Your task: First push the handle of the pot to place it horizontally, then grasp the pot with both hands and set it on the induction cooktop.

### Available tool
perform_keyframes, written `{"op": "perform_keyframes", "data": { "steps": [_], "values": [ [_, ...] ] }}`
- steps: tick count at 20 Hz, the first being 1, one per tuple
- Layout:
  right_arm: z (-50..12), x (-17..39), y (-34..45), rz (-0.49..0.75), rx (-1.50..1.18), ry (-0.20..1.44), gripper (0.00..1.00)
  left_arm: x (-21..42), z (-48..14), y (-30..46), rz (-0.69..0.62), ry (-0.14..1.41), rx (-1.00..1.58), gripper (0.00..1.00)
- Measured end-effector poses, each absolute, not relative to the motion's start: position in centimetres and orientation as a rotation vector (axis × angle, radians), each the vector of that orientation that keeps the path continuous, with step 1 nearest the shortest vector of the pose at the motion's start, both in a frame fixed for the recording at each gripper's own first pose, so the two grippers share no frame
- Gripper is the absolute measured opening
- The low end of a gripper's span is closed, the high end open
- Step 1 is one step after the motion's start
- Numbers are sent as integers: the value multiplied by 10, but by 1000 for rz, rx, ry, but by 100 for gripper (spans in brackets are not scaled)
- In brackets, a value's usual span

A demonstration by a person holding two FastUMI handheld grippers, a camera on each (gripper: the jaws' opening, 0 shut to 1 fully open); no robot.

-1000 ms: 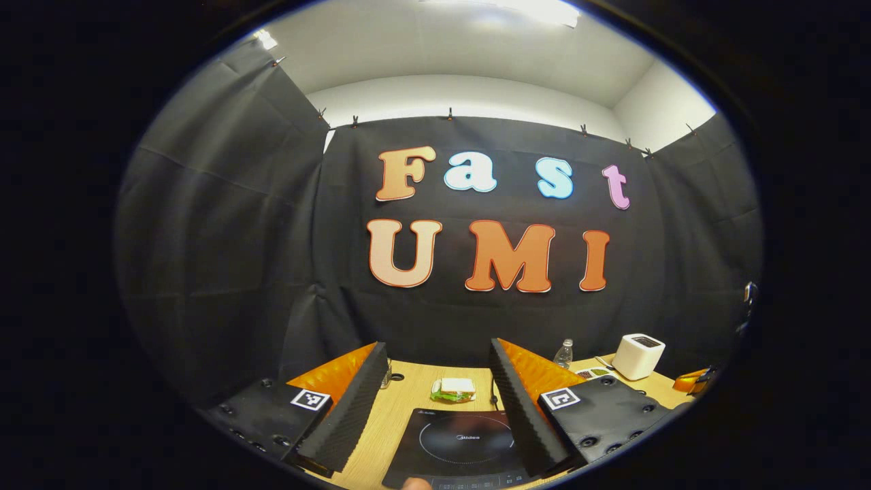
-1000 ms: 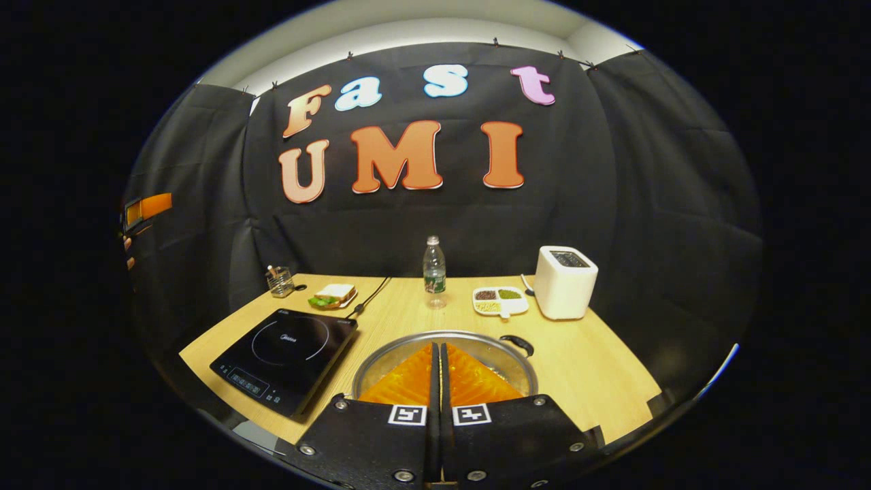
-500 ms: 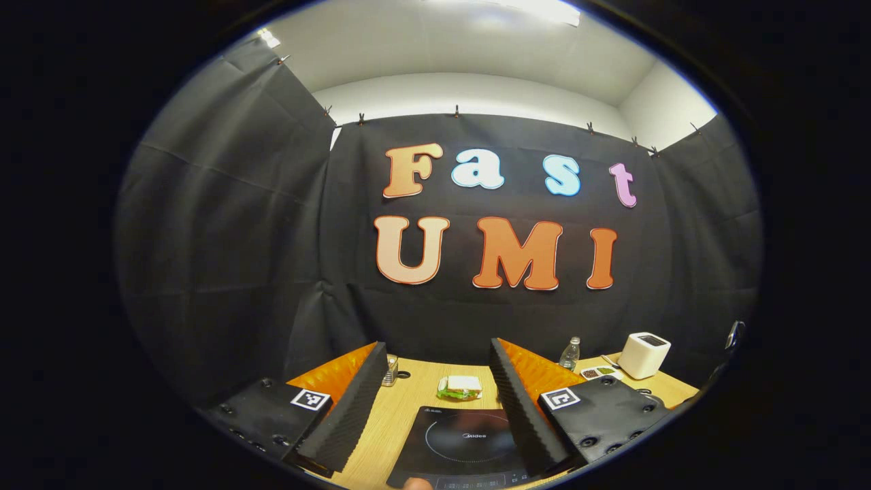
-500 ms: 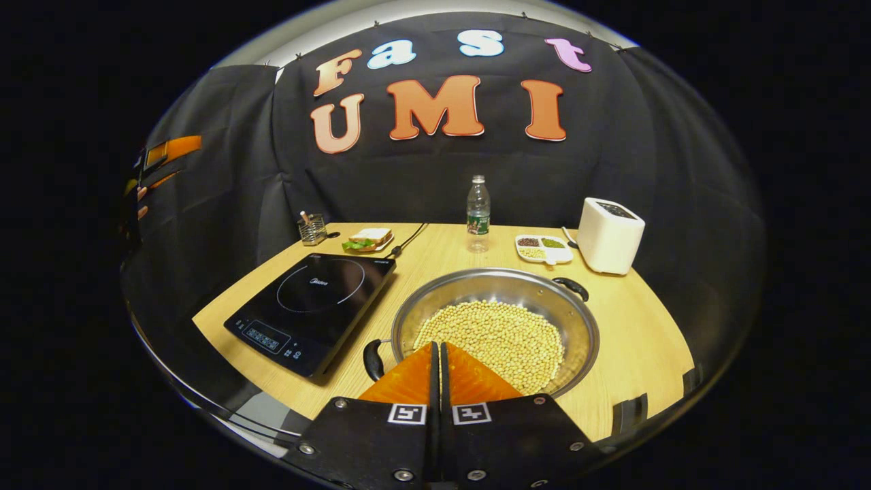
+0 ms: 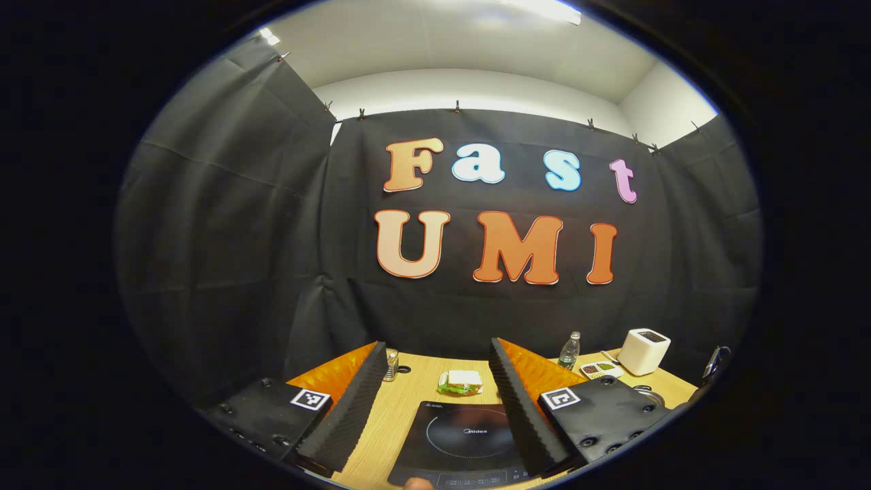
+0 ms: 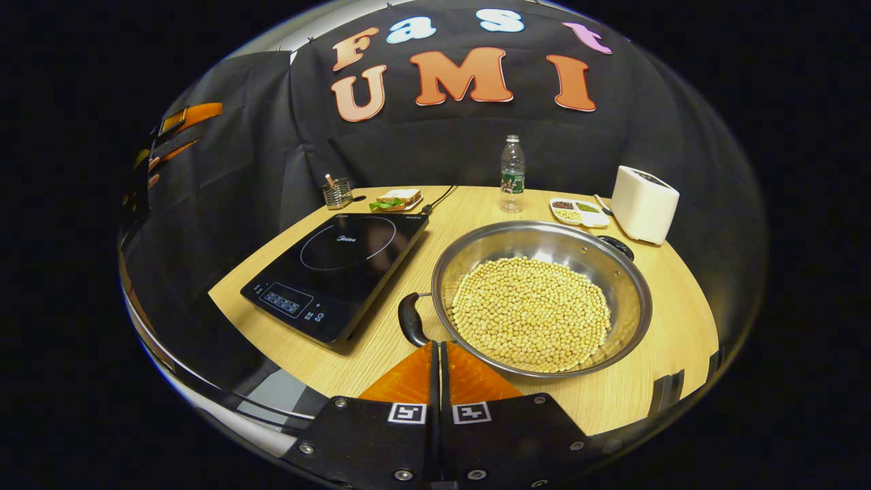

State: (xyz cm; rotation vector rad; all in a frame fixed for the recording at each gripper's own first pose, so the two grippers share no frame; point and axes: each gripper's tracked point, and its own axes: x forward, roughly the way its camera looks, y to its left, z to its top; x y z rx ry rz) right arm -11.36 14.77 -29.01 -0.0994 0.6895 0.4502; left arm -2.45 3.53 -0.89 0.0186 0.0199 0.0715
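The pot, full of beans, sat on the table right of the cooktop, its near handle angled toward the near left. The right gripper, fingers together and empty, hovered just near that handle. The left gripper was held apart above the cooktop. A steady sideways nudge on the handle would probably turn the pot without spilling.

Left gripper: jaws spread wide apart, nothing between them, held level and pointing toward the far edge of the table.
Right gripper: jaws closed flat against each other, gripping nothing, tilted downward above the table's near edge.
Left gripper from the right gripper view: raised high off to the left, well apart from the right gripper, with fingertips of the holding hand just visible.
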Motion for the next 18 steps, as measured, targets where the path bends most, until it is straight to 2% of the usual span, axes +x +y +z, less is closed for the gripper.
{"op": "perform_keyframes", "data": {
  "steps": [9,18],
  "values": [
    [-321,-112,155,455,-125,757,0,-26,-10,35,73,21,24,97],
    [-323,-102,165,444,-96,765,0,-24,-12,38,69,28,20,97]
  ]
}}
